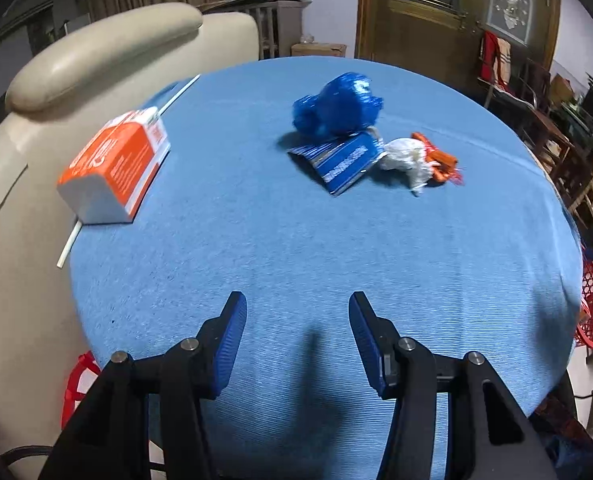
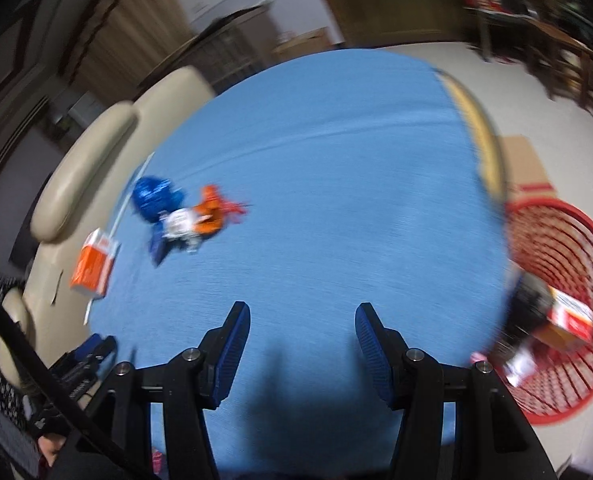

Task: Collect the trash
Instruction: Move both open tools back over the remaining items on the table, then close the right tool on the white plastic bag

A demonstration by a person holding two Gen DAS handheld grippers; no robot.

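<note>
On the round table with a blue cloth (image 1: 296, 248) lies a pile of trash: a crumpled blue bag (image 1: 336, 106), a flat blue wrapper (image 1: 342, 162), a white crumpled wrapper (image 1: 406, 158) and an orange wrapper (image 1: 440, 160). An orange and white carton (image 1: 116, 166) lies at the left edge. My left gripper (image 1: 296, 312) is open and empty above the near cloth. In the right wrist view my right gripper (image 2: 302, 320) is open and empty; the pile (image 2: 184, 216) and carton (image 2: 94, 268) lie far left. A red mesh basket (image 2: 556, 312) on the floor at right holds a carton and other trash.
A cream armchair (image 1: 76, 80) stands against the table's left side. A white straw (image 1: 176, 96) lies by the carton. The red basket's edge (image 1: 592, 308) shows at the right. Wooden chairs, a door and a cardboard box (image 2: 524, 164) stand beyond the table.
</note>
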